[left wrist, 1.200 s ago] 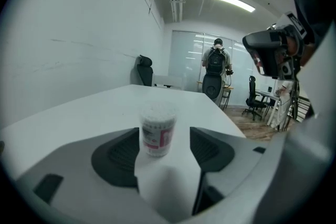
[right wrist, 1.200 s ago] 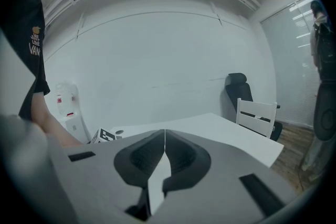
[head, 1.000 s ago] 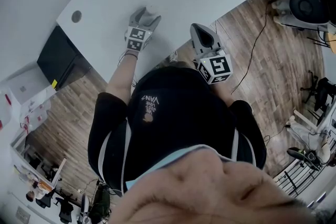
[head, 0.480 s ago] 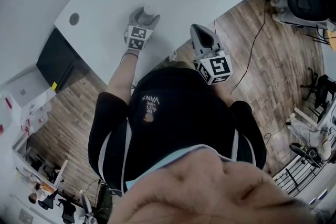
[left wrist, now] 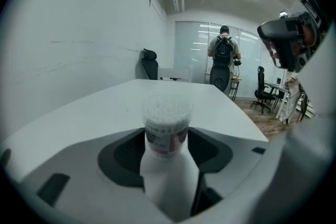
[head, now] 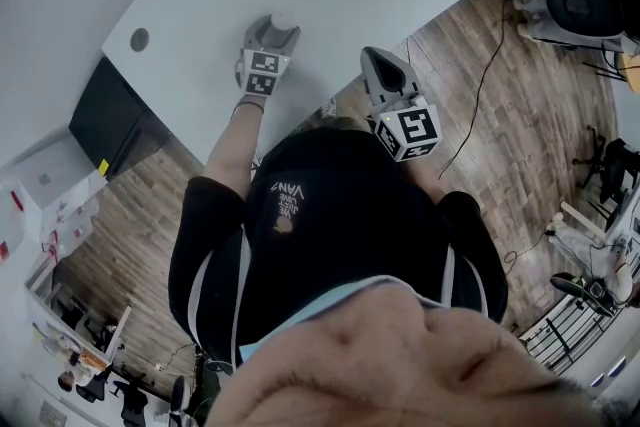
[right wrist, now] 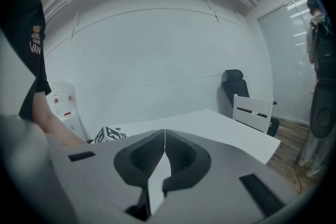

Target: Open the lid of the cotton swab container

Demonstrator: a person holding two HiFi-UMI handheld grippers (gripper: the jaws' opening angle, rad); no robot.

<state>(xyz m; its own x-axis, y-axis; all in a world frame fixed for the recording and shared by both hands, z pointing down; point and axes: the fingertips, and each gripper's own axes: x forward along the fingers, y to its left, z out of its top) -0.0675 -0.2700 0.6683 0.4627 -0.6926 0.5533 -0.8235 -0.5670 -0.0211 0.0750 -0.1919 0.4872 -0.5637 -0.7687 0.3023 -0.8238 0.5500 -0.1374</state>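
Cotton swab container (left wrist: pixel 167 120): a clear round tub packed with white swab tips under its lid and banded by a red and white label. It stands upright on the white table (left wrist: pixel 94 118) at the centre of the left gripper view. I see it between the two jaws of the left gripper (left wrist: pixel 167 139), which have just been closing. The dark pads (left wrist: pixel 128 152) meet the sides of its lower body with no gap that I can make out, so I read this gripper as grasping the tub. The lid is on and sits above the jaw tips. In the head view the tub shows as a pale disc at upper centre, just beyond the left gripper's nose.

Right gripper (right wrist: pixel 165 134): the jaws are pressed together along a single seam, clenched on nothing. Its nose lies at the table's edge, right of centre in the head view, with wooden floor (head: pixel 500 65) to its right. Each gripper carries a marker cube (head: pixel 410 130) at its rear.

Background, left gripper view: a person with a backpack (left wrist: pixel 224 55) stands at upper centre right, facing away, before glass panels. A black office chair (left wrist: pixel 149 62) sits at the table's far end.
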